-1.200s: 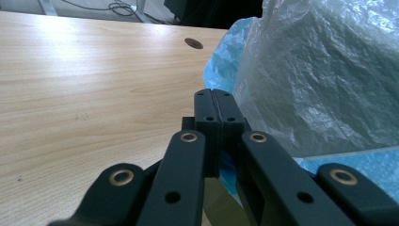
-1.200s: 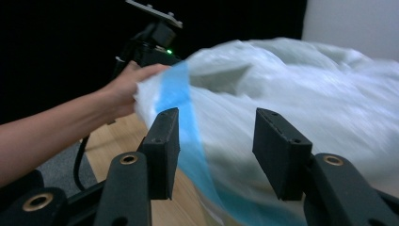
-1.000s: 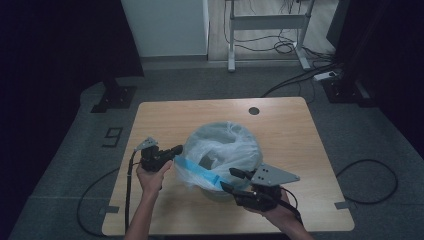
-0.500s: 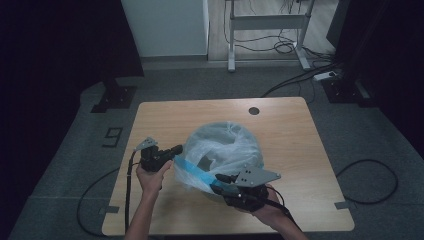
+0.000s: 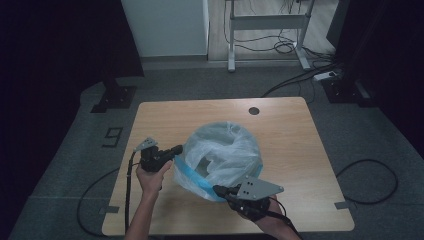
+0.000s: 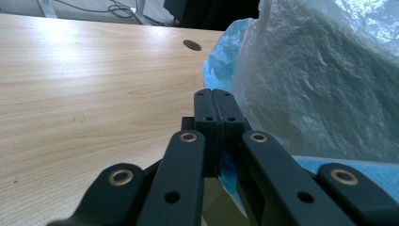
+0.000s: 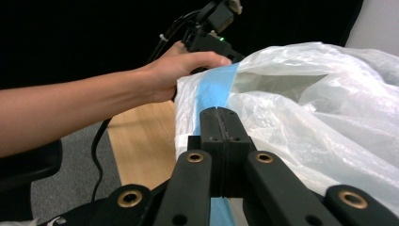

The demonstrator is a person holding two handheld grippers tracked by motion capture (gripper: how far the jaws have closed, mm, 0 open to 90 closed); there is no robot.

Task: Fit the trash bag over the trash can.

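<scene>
Over the last second my right gripper (image 5: 220, 190) had slid leftward along the near side of the plastic bag (image 5: 222, 152), closer to the blue band (image 5: 187, 175) at its rim, while my left gripper (image 5: 176, 149) stayed put at the bag's left edge.

In the high view the bag sat puffed up near the middle of the worktop (image 5: 290, 130), its mouth facing me, the left gripper at its left rim and the right one at its near rim. I judged that I was holding the rim at two spots to keep the mouth spread, perhaps to open or flatten the bag. A small round hole (image 5: 254, 110) lay in the worktop's far edge. On the floor to the left a taped marking (image 5: 113, 136) read like a "9".

In the left gripper view the jaws were pressed together with a scrap of the blue band (image 6: 229, 172) pinched beneath them, the clear bag (image 6: 320, 94) bulging up on the right.

In the right gripper view the jaws were likewise clenched, and the blue band (image 7: 211, 92) ran straight down into them, so I took it they were gripping the rim. Farther off, my left hand (image 7: 181, 70) and its gripper (image 7: 209, 33) held the same band. I could read no brand or print on the bag.
</scene>
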